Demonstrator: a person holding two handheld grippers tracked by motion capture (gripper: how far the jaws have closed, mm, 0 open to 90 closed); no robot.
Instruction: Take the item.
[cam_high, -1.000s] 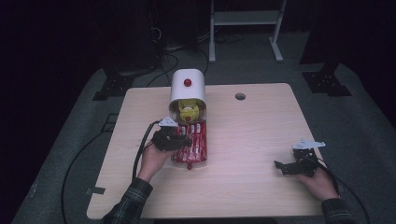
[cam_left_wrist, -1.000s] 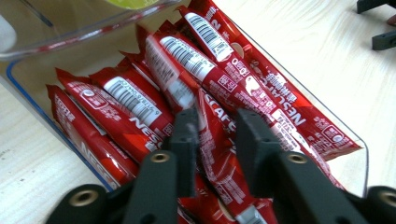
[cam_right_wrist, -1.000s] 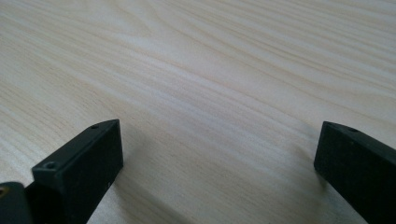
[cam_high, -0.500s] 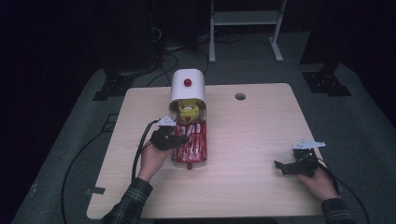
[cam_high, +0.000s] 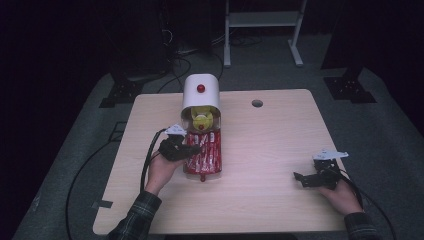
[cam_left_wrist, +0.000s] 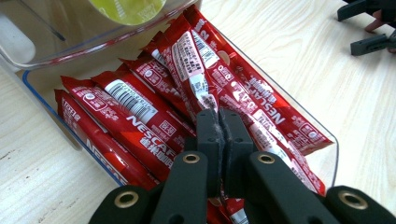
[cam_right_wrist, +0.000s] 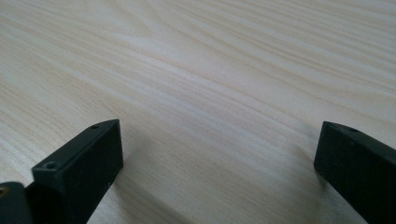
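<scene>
Nearest, the right tongs (cam_high: 306, 178) rest on the bare surface (cam_high: 270, 145), jaws wide apart. Farther in, the left tongs (cam_left_wrist: 218, 122) hover with jaws pressed together, empty, over red sachets (cam_left_wrist: 187, 88) in a clear tray (cam_left_wrist: 327, 140). Diving in closed would likely shove sachets aside, gripping none.

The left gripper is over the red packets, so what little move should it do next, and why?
Probably open up. The left gripper has its jaws pressed together with nothing visibly caught between them, poised above the red coffee sticks in the clear drawer. Open jaws could then close around one stick.
</scene>
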